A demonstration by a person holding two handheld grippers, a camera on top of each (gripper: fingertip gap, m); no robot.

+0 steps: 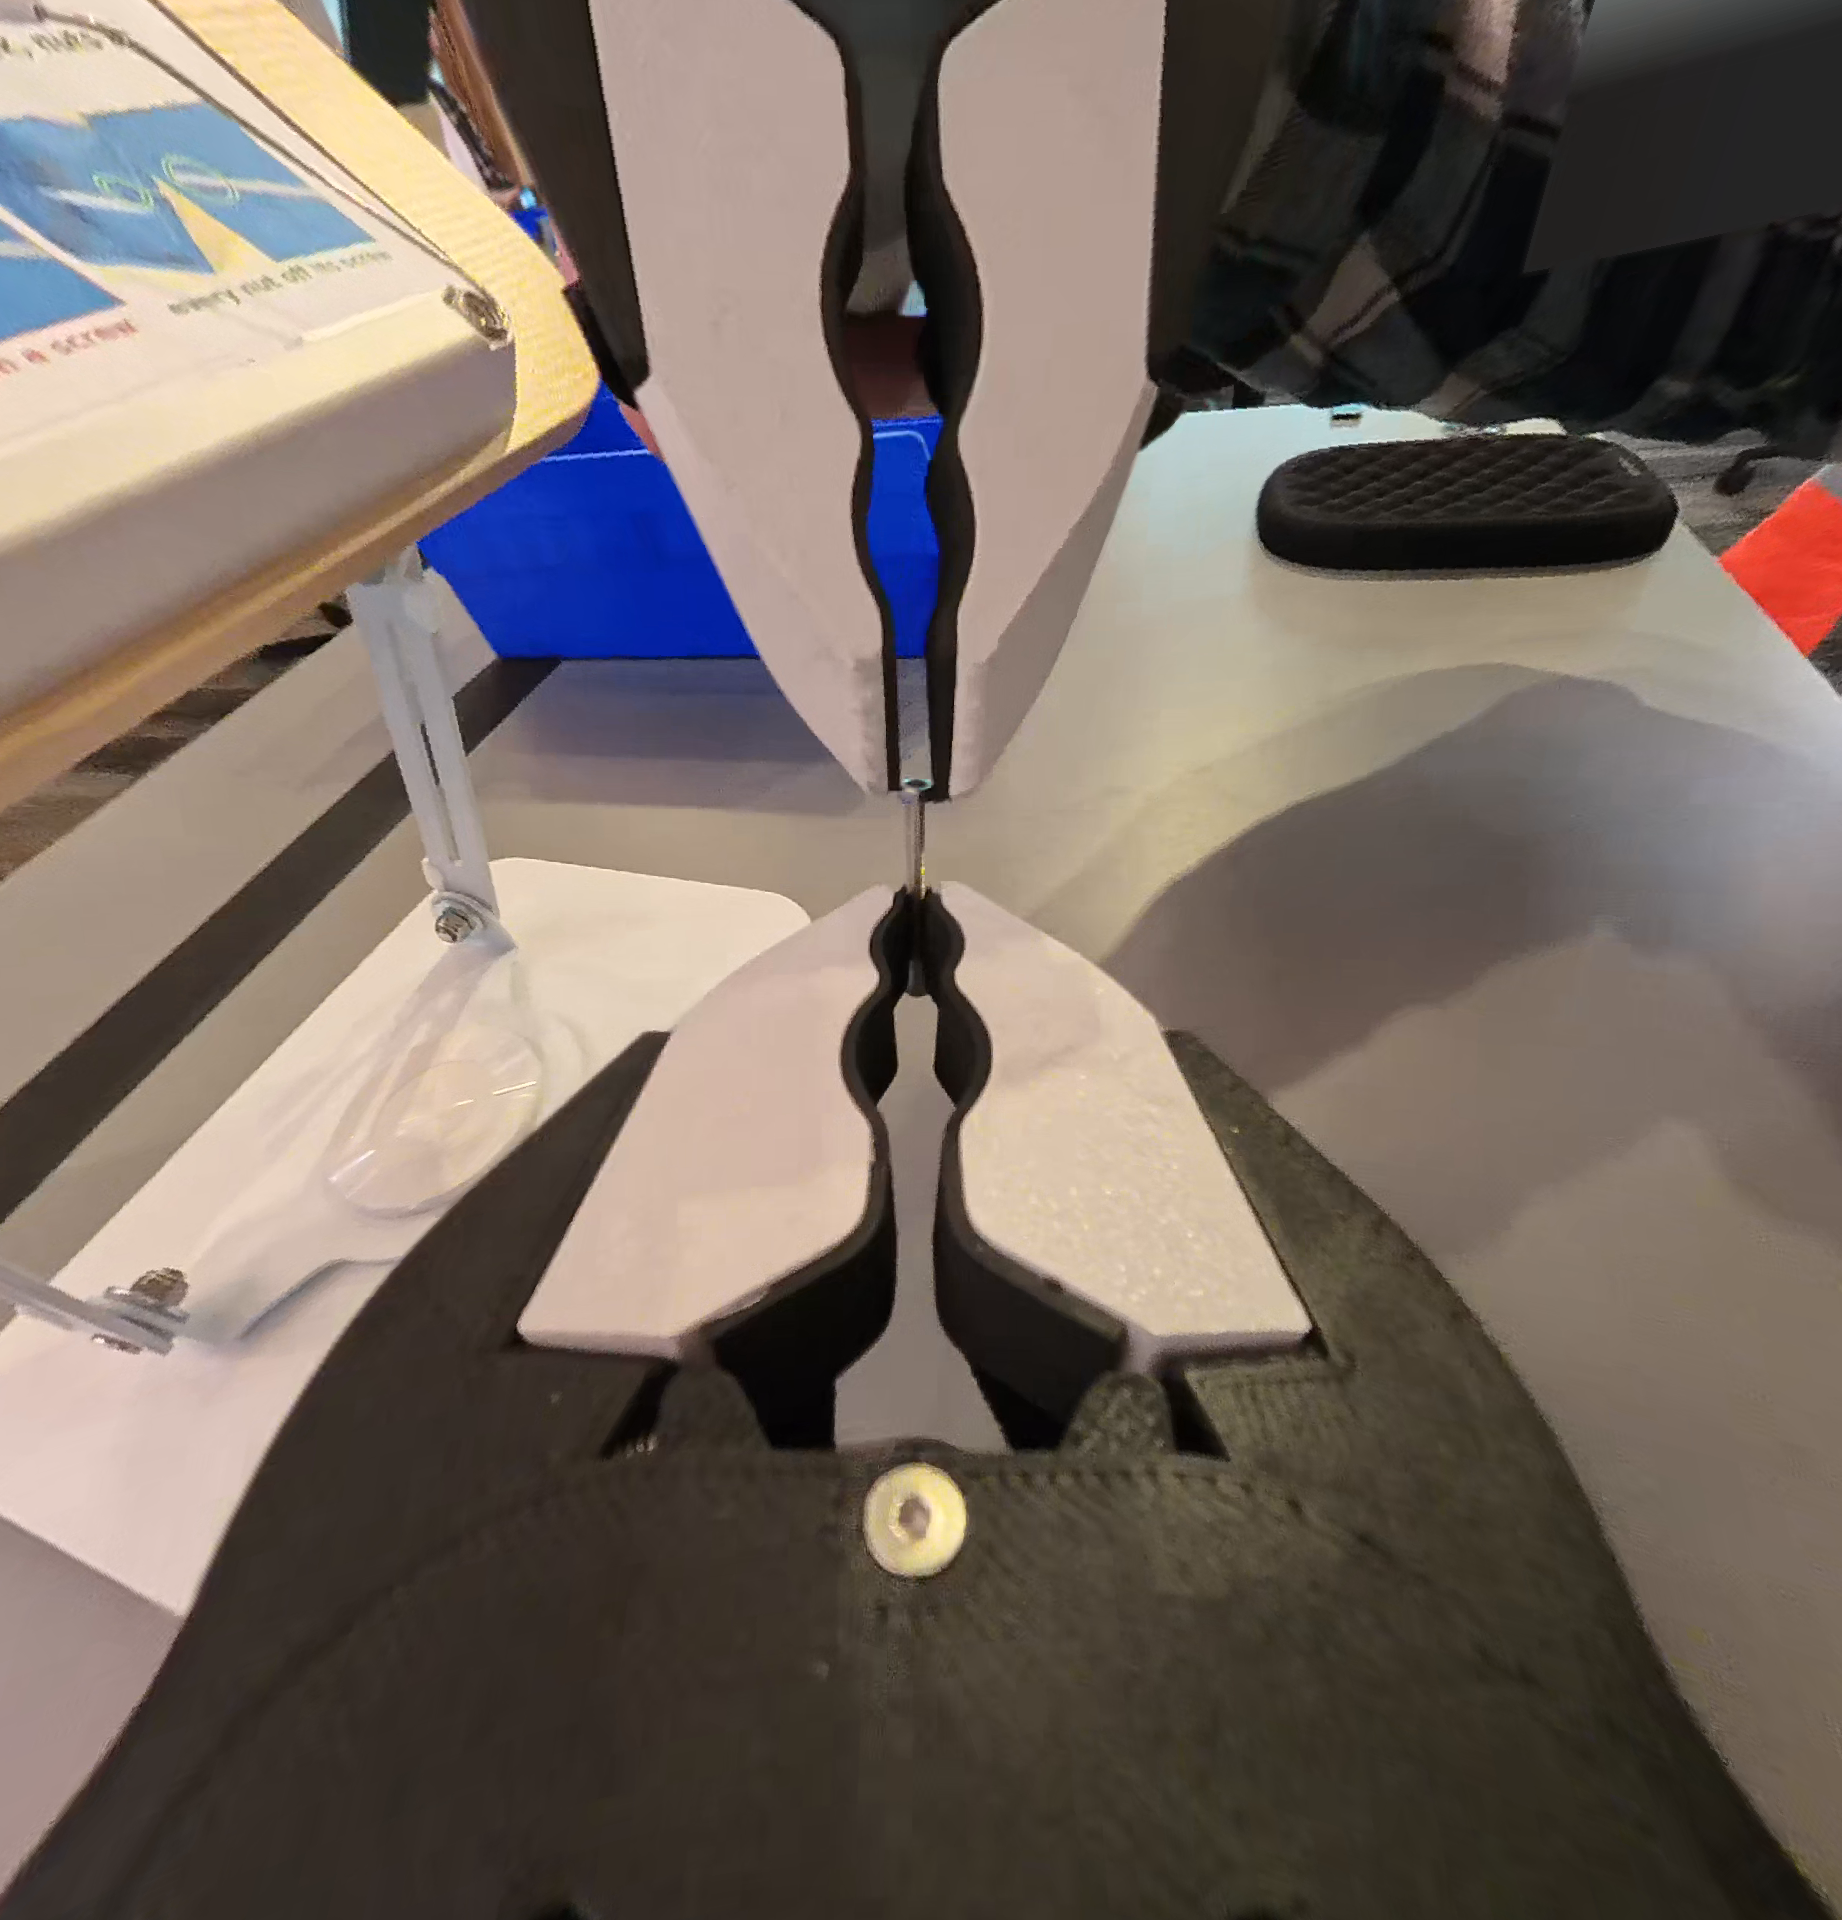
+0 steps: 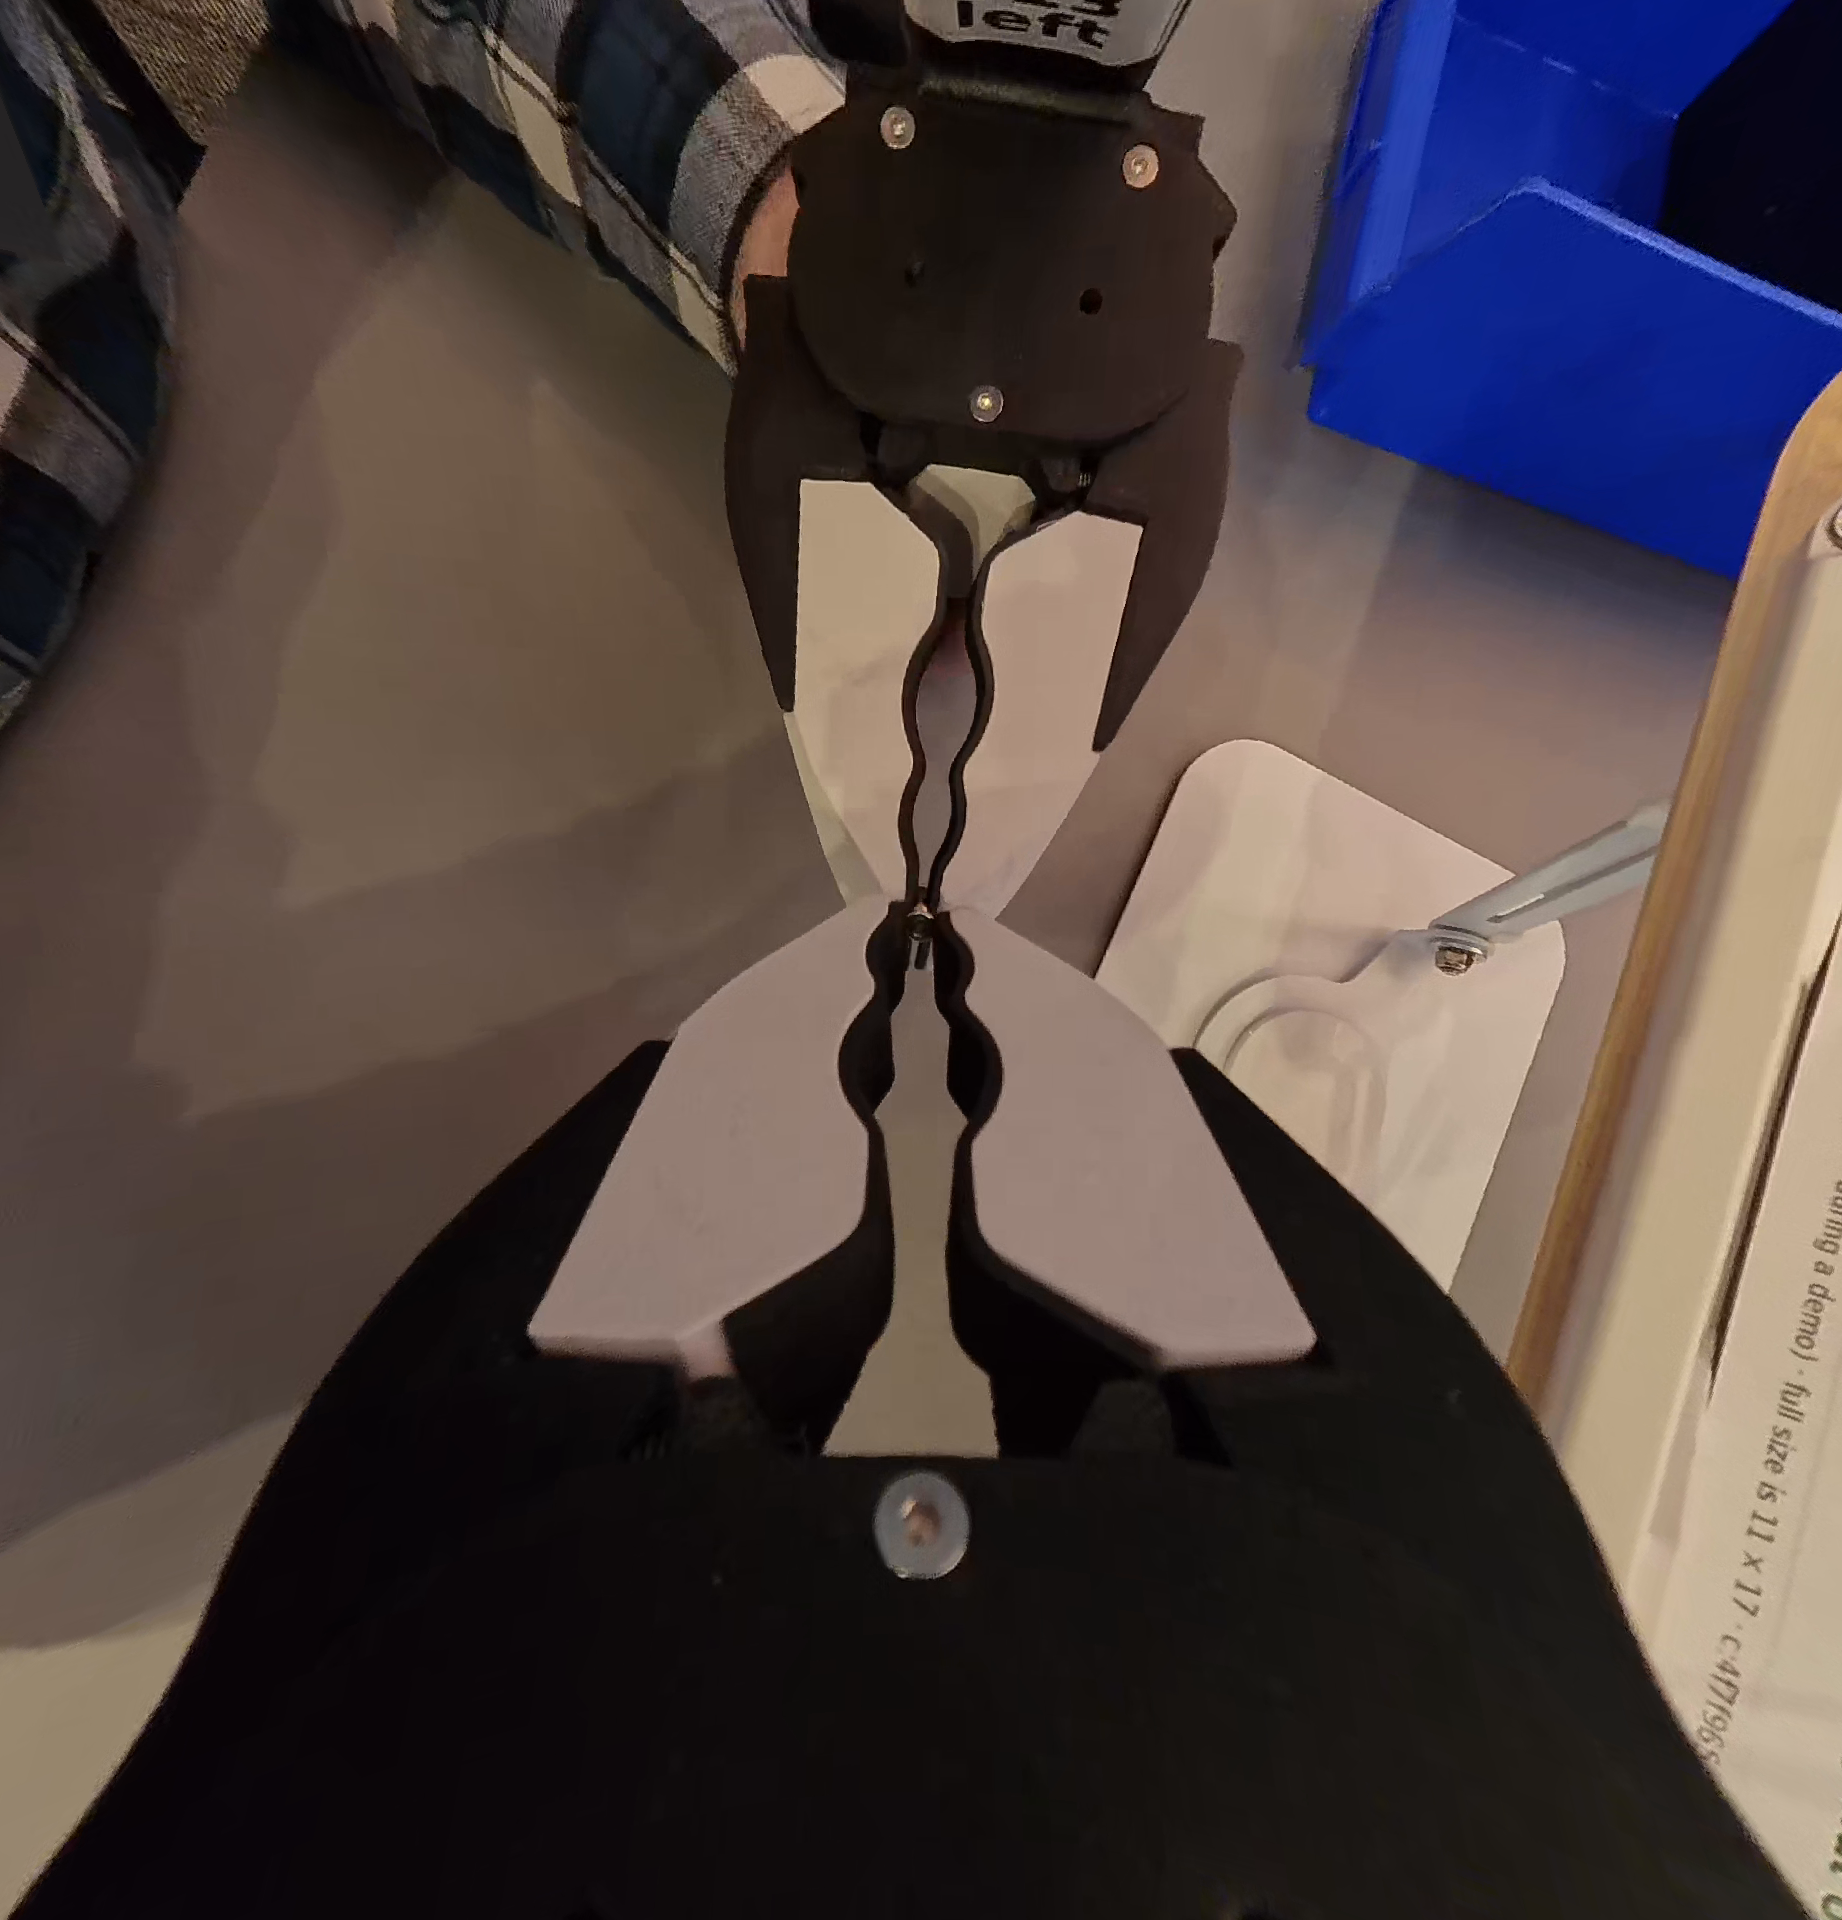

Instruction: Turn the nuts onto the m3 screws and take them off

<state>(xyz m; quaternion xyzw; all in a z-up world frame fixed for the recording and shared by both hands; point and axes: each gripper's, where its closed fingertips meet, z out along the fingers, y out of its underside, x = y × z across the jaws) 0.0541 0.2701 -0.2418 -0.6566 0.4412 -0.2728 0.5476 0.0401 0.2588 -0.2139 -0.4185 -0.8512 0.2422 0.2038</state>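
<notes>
I see open tabletop (image 1: 1312, 810) to the right; a blue bin (image 1: 584, 561) and tilted board (image 1: 273, 416) crowd the left. Both grippers' fingers, left (image 1: 915, 896) and right (image 2: 922, 914), clamp one screw (image 1: 913, 847) tip to tip.

The left wrist view is taken close along its own claw (image 1: 912, 904), level over the counter (image 1: 1312, 779), facing the right claw (image 1: 912, 784). The right wrist view is taken steeply downward along its own claw (image 2: 922, 920), facing the left claw (image 2: 922, 894). The claw tips, the white base plate (image 1: 605, 935) and the blue bin (image 2: 1519, 364) are shared by both views.
</notes>
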